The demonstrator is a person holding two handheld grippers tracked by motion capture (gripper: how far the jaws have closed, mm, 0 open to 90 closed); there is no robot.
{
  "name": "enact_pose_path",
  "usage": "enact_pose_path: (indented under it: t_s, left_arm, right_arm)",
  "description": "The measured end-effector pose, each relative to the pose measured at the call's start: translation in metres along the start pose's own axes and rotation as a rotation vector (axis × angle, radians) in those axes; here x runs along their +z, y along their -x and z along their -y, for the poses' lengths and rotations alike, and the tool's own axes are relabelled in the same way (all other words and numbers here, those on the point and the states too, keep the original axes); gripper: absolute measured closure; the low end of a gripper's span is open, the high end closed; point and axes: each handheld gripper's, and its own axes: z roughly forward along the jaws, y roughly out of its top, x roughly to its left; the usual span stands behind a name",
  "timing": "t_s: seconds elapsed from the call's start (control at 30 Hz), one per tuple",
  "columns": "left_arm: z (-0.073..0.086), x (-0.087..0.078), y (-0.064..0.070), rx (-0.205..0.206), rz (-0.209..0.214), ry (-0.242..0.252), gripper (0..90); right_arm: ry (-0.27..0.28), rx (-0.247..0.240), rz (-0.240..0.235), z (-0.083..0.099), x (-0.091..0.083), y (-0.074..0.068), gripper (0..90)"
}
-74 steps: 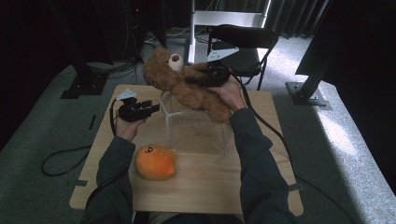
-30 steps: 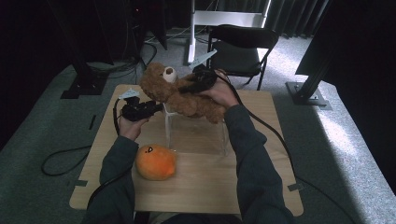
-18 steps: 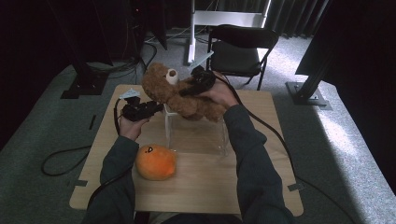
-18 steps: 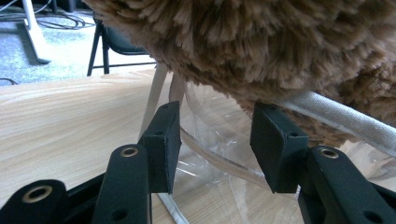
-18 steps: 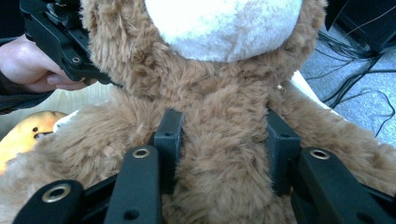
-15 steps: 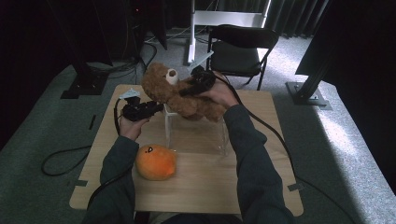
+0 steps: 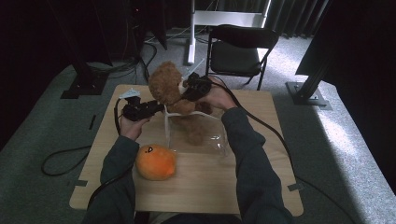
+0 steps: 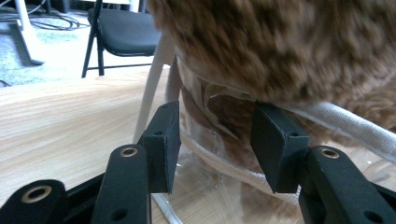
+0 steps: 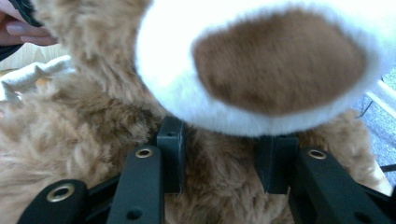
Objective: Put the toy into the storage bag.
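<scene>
While my right claw pinches the bear, left claw, spread at the bag rim, should hold it wide; lower feet-first.

From my high view the bear's lower half is sunk in the clear bag, so its legs are just a brown smear through the plastic, and my right gripper's tips are buried in fur so I can't see how they sit. In the left gripper view the bear is a blurry mass cut off at the top and right edges. In the right gripper view the muzzle is chopped off at the top, and whatever fur is pinched is too soft-focus to tell.
</scene>
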Motion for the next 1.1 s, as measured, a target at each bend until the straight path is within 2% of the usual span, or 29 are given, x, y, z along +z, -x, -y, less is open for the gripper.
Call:
enact_pose_path:
  t_s: [0.1, 0.4, 0.7, 0.8, 0.93, 1.0, 1.1]
  left_arm:
    - [0.001, 0.0, -0.001, -0.005, 0.004, 0.002, 53.2]
    - [0.0, 0.001, 0.0, -0.004, 0.006, 0.004, 52.8]
    - [0.003, 0.002, -0.002, -0.009, 0.002, -0.004, 51.9]
    - [0.003, 0.003, -0.002, -0.009, 0.001, -0.003, 51.7]
    - [0.002, 0.003, -0.001, -0.003, 0.0, -0.006, 51.7]
    - [0.002, 0.003, -0.001, -0.005, 0.001, -0.006, 51.6]
    - [0.002, 0.003, -0.001, -0.008, 0.002, -0.004, 51.4]
  right_arm:
    - [0.026, 0.01, -0.002, -0.001, -0.004, 0.0, 60.9]
    - [0.054, 0.03, -0.004, -0.001, -0.011, 0.002, 59.2]
    - [0.002, 0.017, -0.008, 0.004, -0.011, 0.002, 53.6]
    - [-0.013, 0.019, -0.006, 0.006, -0.011, 0.001, 48.1]
    - [0.016, 0.039, -0.015, 0.009, -0.013, 0.004, 44.0]
    - [0.025, 0.055, 0.001, 0.012, -0.015, 0.005, 37.7]
    - [0.024, 0.049, 0.016, 0.012, -0.016, 0.005, 34.8]
